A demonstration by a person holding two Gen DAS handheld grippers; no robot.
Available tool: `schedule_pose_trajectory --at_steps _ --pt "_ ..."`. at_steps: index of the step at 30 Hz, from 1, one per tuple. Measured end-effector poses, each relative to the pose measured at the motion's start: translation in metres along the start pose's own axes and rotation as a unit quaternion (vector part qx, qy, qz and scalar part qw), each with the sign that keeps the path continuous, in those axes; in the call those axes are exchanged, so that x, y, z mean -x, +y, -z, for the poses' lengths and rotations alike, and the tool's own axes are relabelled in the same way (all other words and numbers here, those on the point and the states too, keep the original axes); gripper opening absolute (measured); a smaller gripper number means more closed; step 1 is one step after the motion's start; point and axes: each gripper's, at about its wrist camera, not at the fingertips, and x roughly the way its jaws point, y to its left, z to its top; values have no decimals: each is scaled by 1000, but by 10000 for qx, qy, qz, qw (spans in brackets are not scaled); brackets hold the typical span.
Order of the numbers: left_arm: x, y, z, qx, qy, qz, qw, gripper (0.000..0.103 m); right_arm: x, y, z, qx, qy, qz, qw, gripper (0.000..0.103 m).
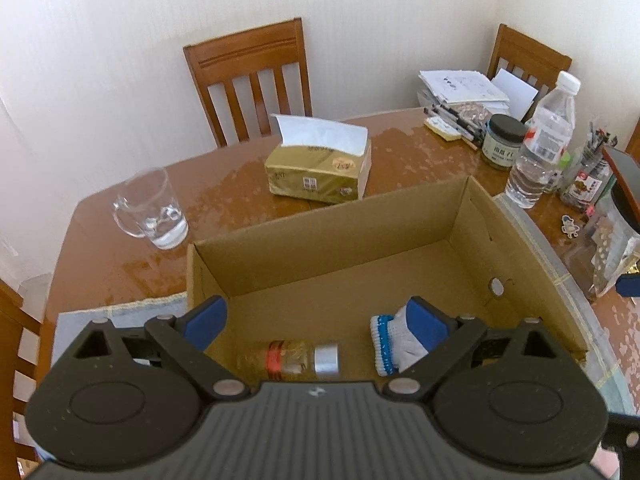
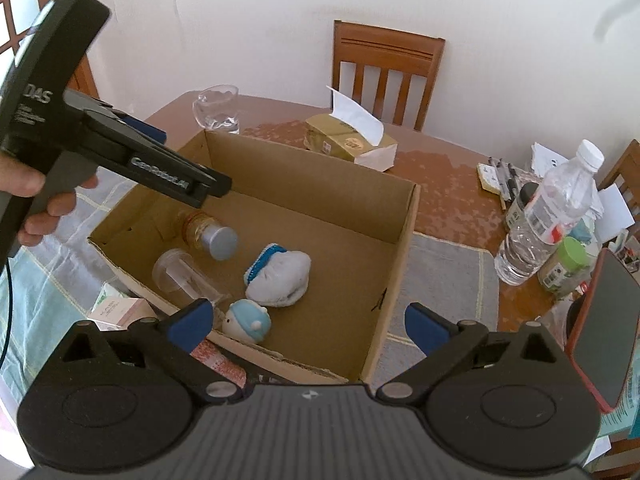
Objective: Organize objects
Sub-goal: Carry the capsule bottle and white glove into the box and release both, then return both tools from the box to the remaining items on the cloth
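brown cardboard box [image 2: 400, 216] holds four items; left tool [image 1: 316, 320] marked "das", right tool [image 2: 308, 320], both wide, empty.

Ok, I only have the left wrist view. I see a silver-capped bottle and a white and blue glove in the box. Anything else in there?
Observer: Yes. A clear plastic cup lies on its side in the cardboard box, right beside the bottle.
Operator: Is that everything inside?
Observer: No. A small toy with a blue hat sits against the near wall, next to the glove.
Operator: And what's the right claw doing?
Observer: The right claw is open and holds nothing, above the box's near edge.
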Motion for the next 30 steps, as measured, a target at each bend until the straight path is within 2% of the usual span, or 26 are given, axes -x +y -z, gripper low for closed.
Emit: schedule_pose_trajectory --at_steps 5,15,23,30 --pt "20 -3 8 -109 -122 27 9999 100 7 3 8 -69 -25 57 10000 103" --pt "56 -8 48 -266 -161 92 9995 100 23 19 42 -345 37 176 9992 103" --pt "82 -5 95 -139 -137 396 9990 100 35 35 81 -725 117 413 9964 103" --pt "97 -8 140 -317 -51 551 9980 100 47 52 118 -1271 120 536 9904 103"
